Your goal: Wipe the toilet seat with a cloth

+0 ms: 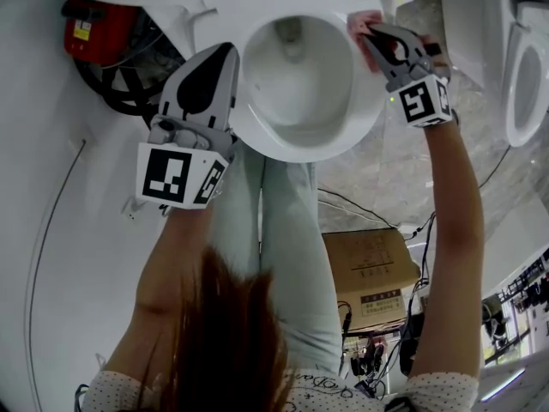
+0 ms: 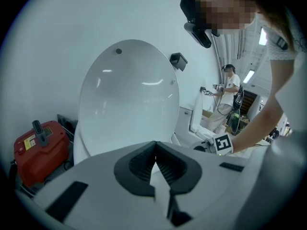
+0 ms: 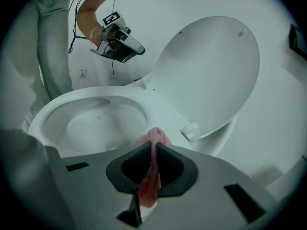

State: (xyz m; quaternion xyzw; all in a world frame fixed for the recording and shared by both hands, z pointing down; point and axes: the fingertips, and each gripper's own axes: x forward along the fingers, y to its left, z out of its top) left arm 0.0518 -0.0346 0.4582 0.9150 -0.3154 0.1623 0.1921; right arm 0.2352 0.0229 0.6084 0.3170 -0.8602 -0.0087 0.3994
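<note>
The white toilet seat [image 1: 364, 114] rings the bowl, and its lid [image 3: 211, 75] stands raised behind it. My right gripper [image 1: 371, 34] is shut on a pink cloth [image 1: 364, 22], which touches the seat's far right part beside the hinge. In the right gripper view the cloth [image 3: 152, 140] runs pinched between the jaws of the right gripper [image 3: 153, 146], bunched on the seat [image 3: 163, 113]. My left gripper [image 1: 230, 51] hovers over the seat's left side, shut with nothing in it. In its own view the left gripper [image 2: 155, 151] faces the lid [image 2: 129, 95].
A red box [image 1: 99, 28] and black cables [image 1: 129, 93] lie left of the toilet. The person's legs [image 1: 274, 230] stand at the bowl's front. A cardboard box [image 1: 369, 277] sits on the floor at the right, and a second toilet [image 1: 523, 67] is at the far right. Another person [image 2: 228, 97] stands behind.
</note>
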